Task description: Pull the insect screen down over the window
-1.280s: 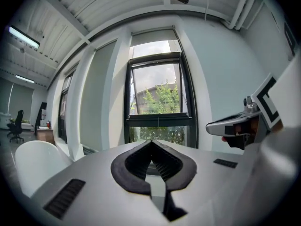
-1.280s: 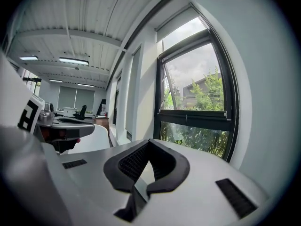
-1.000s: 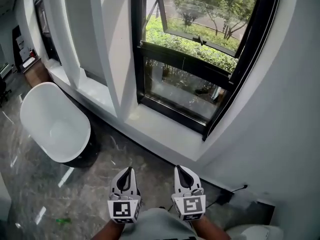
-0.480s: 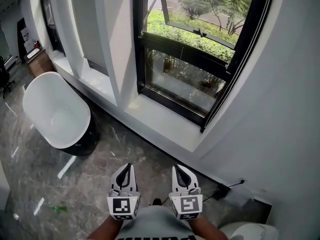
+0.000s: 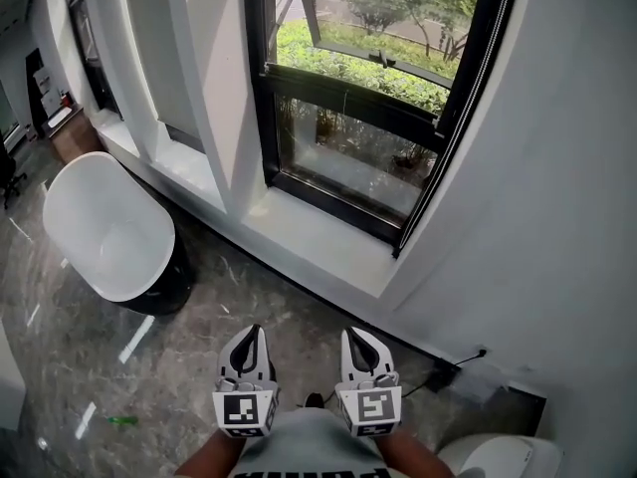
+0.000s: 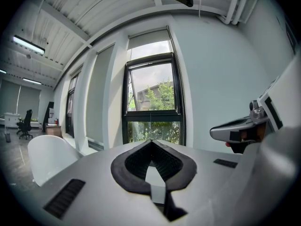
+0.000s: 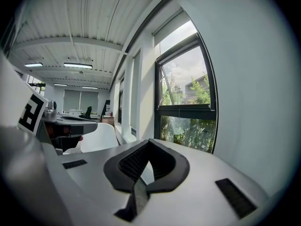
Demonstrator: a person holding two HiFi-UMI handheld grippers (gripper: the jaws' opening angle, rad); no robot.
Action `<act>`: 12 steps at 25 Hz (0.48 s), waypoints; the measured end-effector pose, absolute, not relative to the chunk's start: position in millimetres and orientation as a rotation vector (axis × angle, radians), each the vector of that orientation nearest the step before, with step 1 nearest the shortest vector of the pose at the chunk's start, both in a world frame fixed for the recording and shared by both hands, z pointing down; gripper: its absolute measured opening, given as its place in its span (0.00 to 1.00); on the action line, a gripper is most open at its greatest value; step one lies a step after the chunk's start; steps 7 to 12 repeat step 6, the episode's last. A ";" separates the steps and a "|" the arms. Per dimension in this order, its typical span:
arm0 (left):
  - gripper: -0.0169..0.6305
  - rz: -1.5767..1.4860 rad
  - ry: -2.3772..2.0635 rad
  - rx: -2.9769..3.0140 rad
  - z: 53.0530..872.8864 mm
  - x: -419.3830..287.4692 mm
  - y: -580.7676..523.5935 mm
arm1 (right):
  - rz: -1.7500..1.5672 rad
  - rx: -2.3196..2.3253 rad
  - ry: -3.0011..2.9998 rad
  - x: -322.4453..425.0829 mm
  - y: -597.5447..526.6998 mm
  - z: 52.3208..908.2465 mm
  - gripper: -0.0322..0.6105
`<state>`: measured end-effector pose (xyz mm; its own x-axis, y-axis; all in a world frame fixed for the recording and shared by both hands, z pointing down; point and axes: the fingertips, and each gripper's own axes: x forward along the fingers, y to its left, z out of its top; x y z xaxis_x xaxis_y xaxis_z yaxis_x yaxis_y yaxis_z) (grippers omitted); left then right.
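The black-framed window (image 5: pixel 368 118) stands ahead above a white sill (image 5: pixel 318 242), its upper sash tilted open. In the left gripper view the window (image 6: pixel 151 102) is straight ahead, with a pale cassette (image 6: pixel 148 37) across its top and a thin cord (image 6: pixel 151 124) hanging down its middle. No screen covers the glass. My left gripper (image 5: pixel 254 333) and right gripper (image 5: pixel 354 335) are side by side low near my body, well short of the window. Both are shut and hold nothing. The shut tips show in the left gripper view (image 6: pixel 151 141) and the right gripper view (image 7: pixel 149 141).
A white oval tub (image 5: pixel 105 232) stands on the grey marble floor to the left. A white wall (image 5: pixel 557 217) closes the right side, with a cable and plug (image 5: pixel 448 371) at its foot. A small green object (image 5: pixel 124 420) lies on the floor at the left.
The window has drifted left and slightly up in the head view. Both grippers stay shut, side by side in the same low spot.
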<state>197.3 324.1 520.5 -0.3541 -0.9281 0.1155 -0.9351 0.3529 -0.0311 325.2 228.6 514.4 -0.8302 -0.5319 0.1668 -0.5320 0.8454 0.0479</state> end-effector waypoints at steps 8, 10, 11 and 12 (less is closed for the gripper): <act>0.05 0.150 -2.514 1.739 521.5 198.7 320.1 | -0.033 0.837 -2.833 329.1 224.2 520.6 0.05; 0.05 0.150 -2.514 1.739 521.5 198.7 320.1 | -0.033 0.837 -2.833 329.1 224.2 520.6 0.05; 0.05 0.150 -2.514 1.739 521.5 198.7 320.1 | -0.033 0.837 -2.833 329.1 224.2 520.6 0.05; 0.05 0.150 -2.514 1.739 521.5 198.7 320.1 | -0.033 0.837 -2.833 329.1 224.2 520.6 0.05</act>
